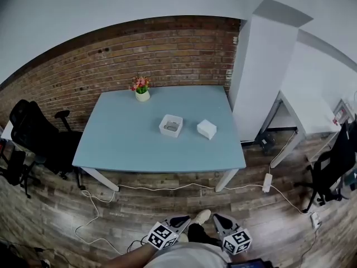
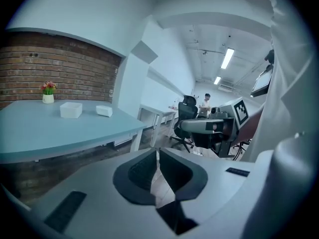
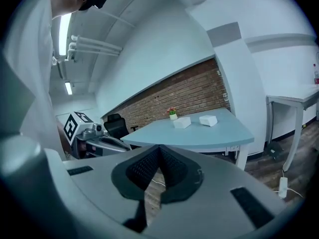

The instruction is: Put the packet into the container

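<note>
Matt table (image 1: pixel 125 145), rough brick wall (image 1: pixel 167 54)

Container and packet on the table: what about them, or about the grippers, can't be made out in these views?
- container: whether anything lies inside. It is too small in the head view, and its own wall hides the inside in both gripper views.
- packet: too small in every view to read print or tell the material.
- left gripper and right gripper: cut off behind their marker cubes by the head view's bottom edge.

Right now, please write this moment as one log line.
left gripper: shut, empty | right gripper: shut, empty | packet: on table beside container
</note>
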Tool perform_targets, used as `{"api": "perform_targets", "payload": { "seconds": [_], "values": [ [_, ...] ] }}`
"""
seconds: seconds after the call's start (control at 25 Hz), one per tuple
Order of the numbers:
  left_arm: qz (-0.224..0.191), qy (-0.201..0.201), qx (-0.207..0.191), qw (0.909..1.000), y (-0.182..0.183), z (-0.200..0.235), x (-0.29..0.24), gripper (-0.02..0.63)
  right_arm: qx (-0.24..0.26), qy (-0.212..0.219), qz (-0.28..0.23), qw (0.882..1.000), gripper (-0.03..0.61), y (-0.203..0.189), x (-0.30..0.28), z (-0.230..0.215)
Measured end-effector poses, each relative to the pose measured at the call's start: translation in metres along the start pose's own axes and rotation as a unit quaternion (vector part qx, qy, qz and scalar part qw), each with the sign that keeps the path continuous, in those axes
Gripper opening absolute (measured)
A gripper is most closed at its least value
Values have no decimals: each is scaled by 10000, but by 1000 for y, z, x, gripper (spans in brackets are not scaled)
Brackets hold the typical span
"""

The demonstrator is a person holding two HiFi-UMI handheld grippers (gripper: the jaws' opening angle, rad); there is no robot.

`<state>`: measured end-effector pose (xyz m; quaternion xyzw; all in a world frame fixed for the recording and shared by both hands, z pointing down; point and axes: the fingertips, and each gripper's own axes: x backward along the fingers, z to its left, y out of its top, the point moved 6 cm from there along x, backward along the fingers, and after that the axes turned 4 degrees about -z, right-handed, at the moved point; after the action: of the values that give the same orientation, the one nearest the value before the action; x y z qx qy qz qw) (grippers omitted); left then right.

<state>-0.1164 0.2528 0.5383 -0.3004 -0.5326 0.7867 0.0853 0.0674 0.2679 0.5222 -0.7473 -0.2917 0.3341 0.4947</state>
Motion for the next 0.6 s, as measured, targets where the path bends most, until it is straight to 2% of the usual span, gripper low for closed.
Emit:
{"api": "perform_targets", "payload": {
  "seconds": [0.16,0.32,0.6],
  "values": [
    [-79,69,-6,9999,2,1,5,28,149,23,90,9998,9,0,-3,1],
    [-168,174,38,9997,5,4,10,28,322,-129,153,9993,9,6,-7,0],
    [-254,269,92,9993,1,4,16,28,214,-68,161,9996,9,9,-9,2]
  ]
}}
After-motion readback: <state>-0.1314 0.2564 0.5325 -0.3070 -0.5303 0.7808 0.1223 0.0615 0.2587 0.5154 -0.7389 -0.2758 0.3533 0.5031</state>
